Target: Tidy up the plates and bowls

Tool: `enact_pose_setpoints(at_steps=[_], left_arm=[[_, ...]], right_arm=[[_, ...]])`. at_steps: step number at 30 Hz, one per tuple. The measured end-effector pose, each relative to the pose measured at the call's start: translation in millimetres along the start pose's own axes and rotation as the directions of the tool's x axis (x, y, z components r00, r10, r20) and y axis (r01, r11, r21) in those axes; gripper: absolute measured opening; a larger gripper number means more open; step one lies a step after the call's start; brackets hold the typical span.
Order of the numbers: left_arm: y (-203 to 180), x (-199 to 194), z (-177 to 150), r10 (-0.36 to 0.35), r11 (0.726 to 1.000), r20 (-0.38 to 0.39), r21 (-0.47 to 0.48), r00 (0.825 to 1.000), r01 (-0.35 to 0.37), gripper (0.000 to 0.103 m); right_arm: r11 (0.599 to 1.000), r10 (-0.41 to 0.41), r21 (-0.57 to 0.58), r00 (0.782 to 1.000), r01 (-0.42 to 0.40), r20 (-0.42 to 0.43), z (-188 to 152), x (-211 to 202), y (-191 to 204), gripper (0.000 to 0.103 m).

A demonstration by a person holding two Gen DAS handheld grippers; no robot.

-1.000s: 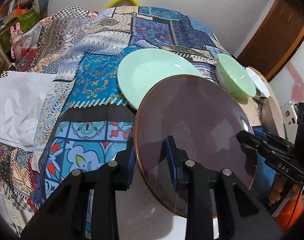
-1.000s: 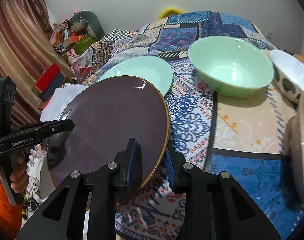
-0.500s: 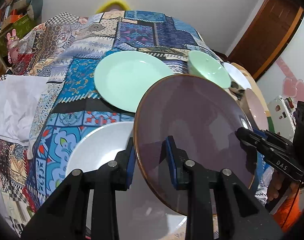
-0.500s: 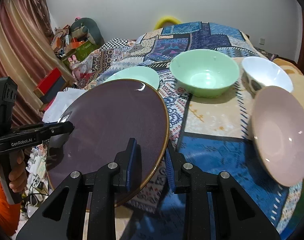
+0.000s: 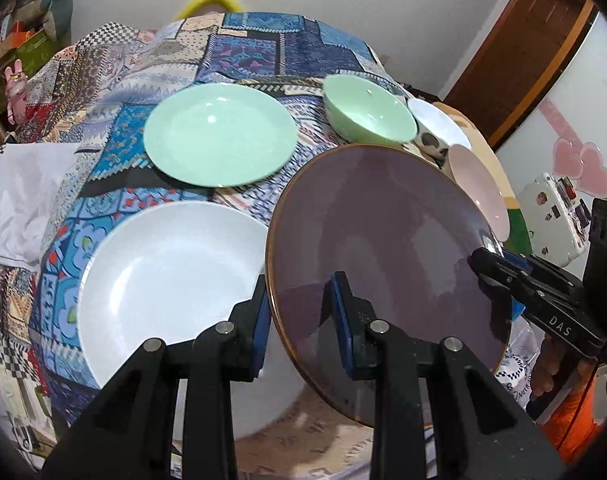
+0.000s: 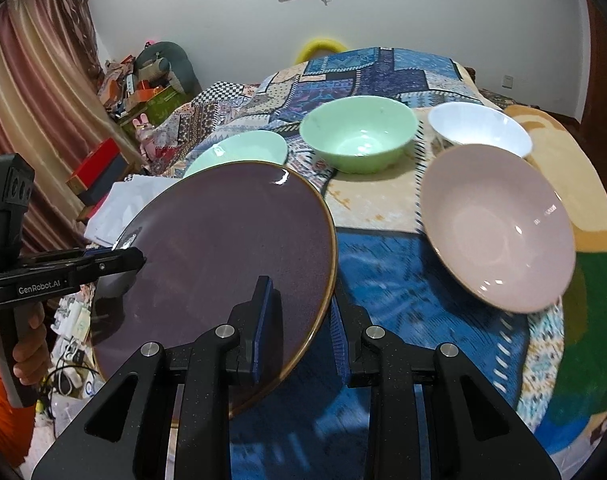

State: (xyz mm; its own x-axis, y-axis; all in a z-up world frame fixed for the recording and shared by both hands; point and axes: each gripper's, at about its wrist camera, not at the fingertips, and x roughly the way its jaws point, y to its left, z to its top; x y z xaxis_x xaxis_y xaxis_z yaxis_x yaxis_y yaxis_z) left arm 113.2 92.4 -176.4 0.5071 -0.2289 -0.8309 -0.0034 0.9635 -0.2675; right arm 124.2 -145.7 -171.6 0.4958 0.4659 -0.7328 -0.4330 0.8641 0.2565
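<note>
Both grippers pinch one dark purple plate (image 5: 383, 240) by opposite rims. The left gripper (image 5: 301, 320) and right gripper (image 6: 301, 328) hold it tilted above a patchwork-covered table (image 6: 383, 280).

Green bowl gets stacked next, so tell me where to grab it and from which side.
Pinch the green bowl at its near rim, one finger inside and one outside, coming from above. It stands upright and open, and its wall flares too wide to span. The far-right side is crowded by the white bowl.
</note>
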Motion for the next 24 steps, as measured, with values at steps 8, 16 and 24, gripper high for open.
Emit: enact_pose_setpoints(at_steps=[8,16,24], left_arm=[[-23.9,16.5,-10.8,-0.002,1.000,-0.046,0.011,0.999,0.003,0.029],[-42.5,44.2,-15.7,-0.009,1.000,-0.098,0.027,0.995,0.011,0.029],[-49.9,71.4,-12.4,0.001,1.000,-0.137,0.030,0.991,0.004,0.029]], right_arm=[[1.000,-0.010,0.025,1.000,0.011,-0.022,-17.5,-4.9,-22.1,0.025],[0.997,-0.028,0.067,0.999,0.031,-0.046,-32.9,-3.9,-47.9,0.025],[0.994,-0.033,0.103,0.997,0.040,-0.071,-38.0,6.4,-62.7,0.025]])
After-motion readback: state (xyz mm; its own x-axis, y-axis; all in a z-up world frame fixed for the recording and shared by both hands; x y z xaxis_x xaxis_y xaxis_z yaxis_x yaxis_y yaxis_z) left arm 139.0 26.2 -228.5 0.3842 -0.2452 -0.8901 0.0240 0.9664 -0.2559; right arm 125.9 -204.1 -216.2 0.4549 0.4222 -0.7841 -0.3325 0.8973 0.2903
